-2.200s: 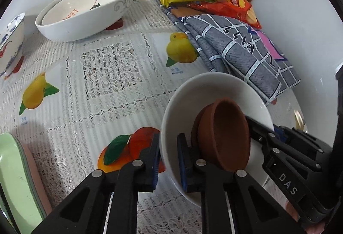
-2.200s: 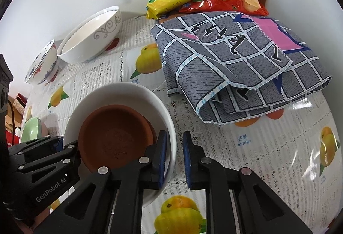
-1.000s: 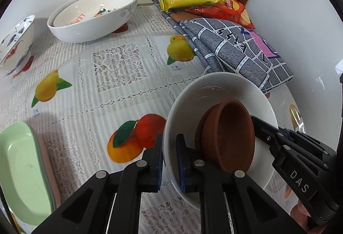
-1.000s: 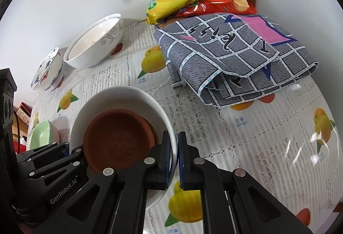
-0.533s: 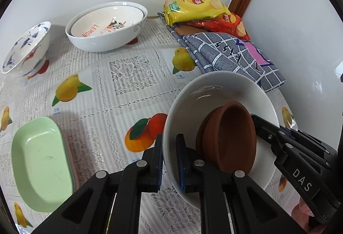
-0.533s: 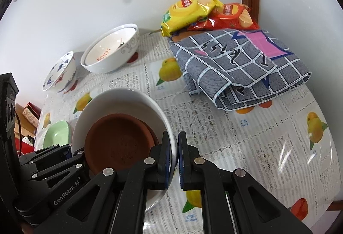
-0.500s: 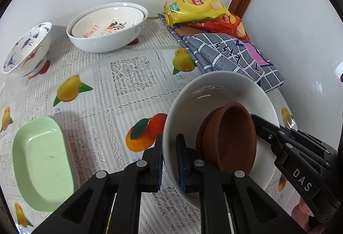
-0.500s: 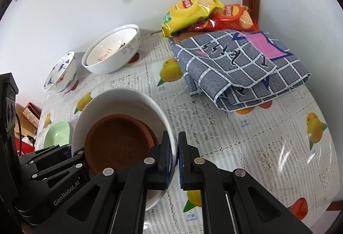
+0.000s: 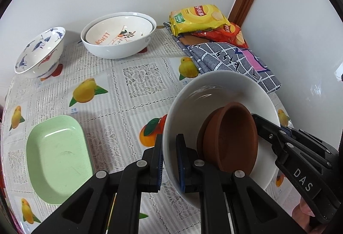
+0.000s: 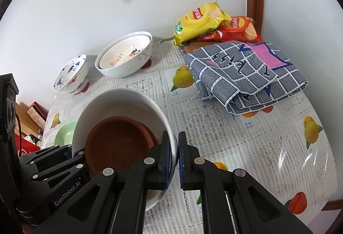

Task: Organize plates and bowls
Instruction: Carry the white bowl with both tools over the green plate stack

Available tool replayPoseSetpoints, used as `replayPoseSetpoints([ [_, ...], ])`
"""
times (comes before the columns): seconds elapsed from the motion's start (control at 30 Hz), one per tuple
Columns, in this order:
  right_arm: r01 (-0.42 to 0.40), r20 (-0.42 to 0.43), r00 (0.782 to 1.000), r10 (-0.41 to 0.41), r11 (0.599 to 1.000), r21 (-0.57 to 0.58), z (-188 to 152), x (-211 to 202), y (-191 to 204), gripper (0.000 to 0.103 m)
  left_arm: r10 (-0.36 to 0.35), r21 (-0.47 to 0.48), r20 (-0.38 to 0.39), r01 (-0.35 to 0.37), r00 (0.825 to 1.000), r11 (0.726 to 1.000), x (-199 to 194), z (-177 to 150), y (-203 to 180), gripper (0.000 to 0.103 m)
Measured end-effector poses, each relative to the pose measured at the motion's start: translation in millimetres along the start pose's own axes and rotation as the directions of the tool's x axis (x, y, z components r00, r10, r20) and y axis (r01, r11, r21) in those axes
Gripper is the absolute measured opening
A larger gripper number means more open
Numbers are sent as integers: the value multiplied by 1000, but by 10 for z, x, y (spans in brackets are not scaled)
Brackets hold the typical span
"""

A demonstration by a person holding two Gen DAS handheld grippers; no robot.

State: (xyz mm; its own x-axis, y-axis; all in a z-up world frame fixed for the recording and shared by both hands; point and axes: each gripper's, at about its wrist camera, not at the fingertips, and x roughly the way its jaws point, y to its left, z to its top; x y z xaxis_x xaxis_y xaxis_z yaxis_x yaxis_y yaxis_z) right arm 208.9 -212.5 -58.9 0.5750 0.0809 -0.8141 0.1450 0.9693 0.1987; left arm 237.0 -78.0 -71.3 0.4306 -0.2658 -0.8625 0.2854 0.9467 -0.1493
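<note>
Both grippers hold one plain white bowl [image 9: 216, 92] by its rim, well above the table. My left gripper [image 9: 169, 156] is shut on its left rim; my right gripper [image 10: 174, 154] is shut on its right rim. The bowl [image 10: 120, 103] carries a brown clay dish [image 9: 231, 141], also seen in the right wrist view [image 10: 118, 144], tilted against the inner wall. On the table lie a green rectangular dish [image 9: 57, 154], a blue-patterned bowl [image 9: 40, 51] and a large white bowl [image 9: 120, 41] with a "LEMON" bowl nested inside.
A folded grey checked cloth [image 10: 246, 75] and two chip bags, yellow [image 10: 201, 19] and red [image 10: 238, 28], lie at the back right by the wall corner. A fruit-print tablecloth [image 9: 133, 83] covers the table. Boxes [image 10: 34, 113] stand beyond the left edge.
Both grippers have risen with the white bowl, so more of the table shows. The green dish and blue-patterned bowl have come fully into view. The grip has not changed.
</note>
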Motion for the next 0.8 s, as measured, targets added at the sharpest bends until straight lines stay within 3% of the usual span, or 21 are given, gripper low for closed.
replayPoseSetpoints([
  [0.8, -33, 25, 999, 34, 999, -35, -56, -91, 425, 7, 23, -39, 34, -22, 999, 999, -282, -114, 367, 11],
])
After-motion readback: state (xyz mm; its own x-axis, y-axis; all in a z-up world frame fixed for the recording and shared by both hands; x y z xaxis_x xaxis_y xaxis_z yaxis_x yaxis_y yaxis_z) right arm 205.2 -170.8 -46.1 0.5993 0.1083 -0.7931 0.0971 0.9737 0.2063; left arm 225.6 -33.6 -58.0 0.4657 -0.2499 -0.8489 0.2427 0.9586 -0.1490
